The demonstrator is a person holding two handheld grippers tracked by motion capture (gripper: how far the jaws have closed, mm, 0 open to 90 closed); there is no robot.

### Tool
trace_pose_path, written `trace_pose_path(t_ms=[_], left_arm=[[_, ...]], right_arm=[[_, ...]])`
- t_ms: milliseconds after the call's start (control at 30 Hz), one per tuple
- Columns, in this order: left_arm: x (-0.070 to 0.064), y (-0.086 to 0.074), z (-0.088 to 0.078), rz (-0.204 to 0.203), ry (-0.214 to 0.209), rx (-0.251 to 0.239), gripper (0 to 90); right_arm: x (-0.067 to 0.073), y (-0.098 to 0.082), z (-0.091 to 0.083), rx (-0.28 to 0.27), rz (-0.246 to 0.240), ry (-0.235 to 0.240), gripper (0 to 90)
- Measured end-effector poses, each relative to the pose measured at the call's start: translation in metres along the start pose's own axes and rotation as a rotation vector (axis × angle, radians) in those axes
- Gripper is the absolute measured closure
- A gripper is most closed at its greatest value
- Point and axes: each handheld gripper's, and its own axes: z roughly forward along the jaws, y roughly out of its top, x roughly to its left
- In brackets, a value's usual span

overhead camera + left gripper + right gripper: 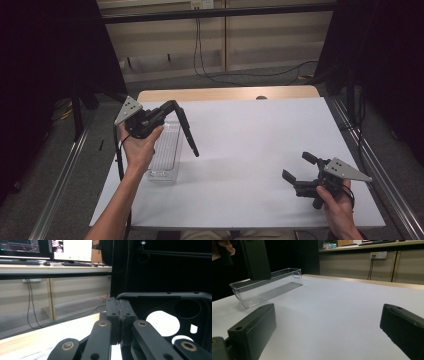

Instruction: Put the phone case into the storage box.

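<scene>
We start at the left of the high view. Our left gripper (150,121) is raised above the white counter (250,150), jaws pressed shut on a black bent frame (182,125), a flat plastic piece w/ round cut-outs, prob. a stand or bracket. In the left gripper view the jaws meet tight on the frame's edge (160,294), and the rest of the frame hangs off to the right. Its long leg slopes down toward the counter's middle, tip hovering just above the surface.

Directly under and a bit near of that hand sits a clear plastic bin (166,152), long and narrow, ribbed floor, empty as far as we can tell. It lies along the counter's left side; the right gripper view shows it (265,287) far-left, w/ the frame's dark end hanging in front of it.

Center of the counter is bare.

At the near right, our right gripper (300,175) rests low by the counter edge, jaws spread wide, holding nothing, pointed left toward the bin.

Our read: the step is lowering the frame into the bin. To do it well, we'd turn the frame so its length runs w/ the bin's long axis, bring it over the opening, and lower slowly so the leg clears the near wall. The bin is light and could slide or tip; the right gripper could steady its rim if needed.
</scene>
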Motion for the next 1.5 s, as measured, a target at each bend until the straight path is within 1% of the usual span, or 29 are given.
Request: trace_pose_path(t_ms=[33,67,167,200,233,267,300,333,400,567,633,800,833,867,900,967,1067,1133,1233,1267,1300,1333,1367,1467,1500], left_arm=[[0.001,0.001,0.001,-0.011,0.004,-0.011,88.4],[0.003,0.003,-0.001,0.004,0.014,-0.003,88.4],[0.006,0.007,-0.001,-0.001,0.027,-0.011,88.4],[0.007,0.009,-0.002,0.005,0.031,-0.006,88.4],[0.008,0.01,-0.002,0.003,0.026,-0.005,88.4],[0.009,0.011,-0.002,-0.002,0.031,-0.007,88.5],[0.01,0.013,-0.003,0.011,0.039,0.0,88.4],[0.01,0.013,-0.002,-0.007,0.047,-0.017,88.4],[0.013,0.015,-0.004,0.008,0.058,-0.012,88.4],[0.021,0.016,-0.004,-0.001,0.091,-0.021,88.4],[0.025,0.016,-0.004,0.002,0.102,-0.016,88.4],[0.034,0.019,-0.004,0.014,0.145,-0.013,88.4],[0.035,0.019,-0.004,0.01,0.159,-0.012,88.4],[0.037,0.019,-0.004,0.015,0.159,-0.011,88.4],[0.038,0.02,-0.004,0.01,0.168,-0.019,88.4],[0.041,0.02,-0.004,0.02,0.186,-0.017,88.4],[0.046,0.02,-0.002,0.022,0.204,-0.012,88.4],[0.048,0.02,-0.001,0.016,0.213,-0.015,88.4],[0.052,0.021,0.002,0.026,0.235,-0.018,88.4],[0.054,0.021,0.002,0.033,0.241,-0.012,88.4],[0.055,0.022,0.003,0.037,0.256,-0.01,88.4],[0.056,0.022,0.004,0.039,0.254,-0.017,88.4],[0.057,0.022,0.005,0.047,0.268,-0.007,88.4],[0.061,0.022,0.008,0.042,0.279,-0.015,88.3],[0.062,0.022,0.009,0.049,0.286,-0.01,88.4]], right_arm=[[0.0,0.0,0.0,0.0,0.005,-0.001,0.3],[0.0,0.0,0.001,-0.002,0.006,-0.002,0.3],[0.001,0.0,0.001,0.005,0.011,0.0,0.3],[0.001,0.0,0.001,0.005,0.009,0.0,0.3],[0.001,0.0,0.001,0.005,0.008,0.001,0.4],[0.001,0.0,0.001,0.004,0.009,0.002,0.4],[0.001,0.0,0.001,0.004,0.01,0.001,0.4],[0.001,0.0,0.001,0.004,0.009,0.002,0.3],[0.0,0.0,0.001,0.005,0.011,0.003,0.3],[0.001,0.0,0.002,0.002,0.005,0.001,0.3],[0.0,0.0,0.002,0.009,0.002,0.012,0.3],[0.0,-0.001,0.002,0.008,0.001,0.01,0.3],[0.0,-0.001,0.002,0.011,-0.003,0.013,0.3],[0.0,-0.001,0.002,0.009,0.002,0.012,0.3],[0.0,-0.001,0.002,0.008,0.002,0.011,0.3],[0.0,-0.001,0.001,0.007,0.002,0.01,0.3],[0.0,-0.001,0.002,0.009,0.002,0.013,0.3],[0.0,-0.001,0.002,0.008,0.002,0.012,0.3],[-0.001,-0.001,0.002,0.011,0.0,0.011,0.3],[-0.001,-0.001,0.002,0.009,0.0,0.011,0.3],[-0.001,-0.001,0.002,0.01,-0.001,0.013,0.3],[-0.001,-0.001,0.002,0.01,-0.001,0.013,0.3],[-0.001,-0.001,0.002,0.01,-0.001,0.014,0.3],[-0.001,-0.001,0.002,0.01,-0.001,0.014,0.3],[-0.001,-0.001,0.002,0.01,0.0,0.014,0.3]])
